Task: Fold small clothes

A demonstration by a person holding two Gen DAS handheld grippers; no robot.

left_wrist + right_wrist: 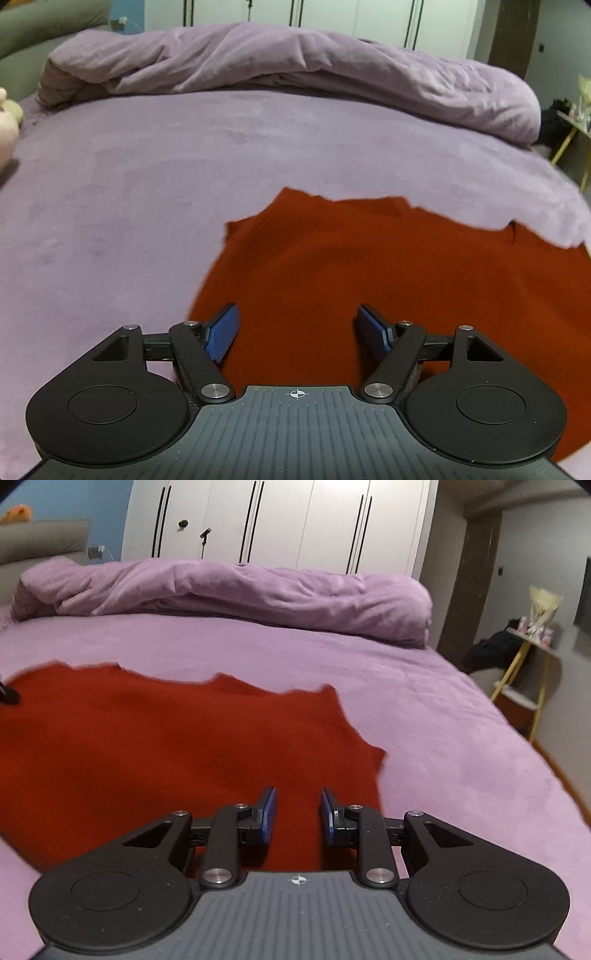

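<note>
A rust-red knit garment [369, 266] lies spread flat on the purple bed sheet [129, 203]. In the left wrist view my left gripper [297, 330] is wide open and empty over the garment's near left part. In the right wrist view the same garment [147, 746] fills the left and middle. My right gripper [297, 818] is open and empty over its near right part, close to the right edge. A dark bit of the left gripper [9, 696] shows at the far left edge.
A rumpled purple duvet [295, 70] lies along the far side of the bed. A plush toy [7, 125] sits at the left edge. A yellow-legged side table [528, 657] with clutter stands right of the bed. White wardrobes [277, 520] line the back wall.
</note>
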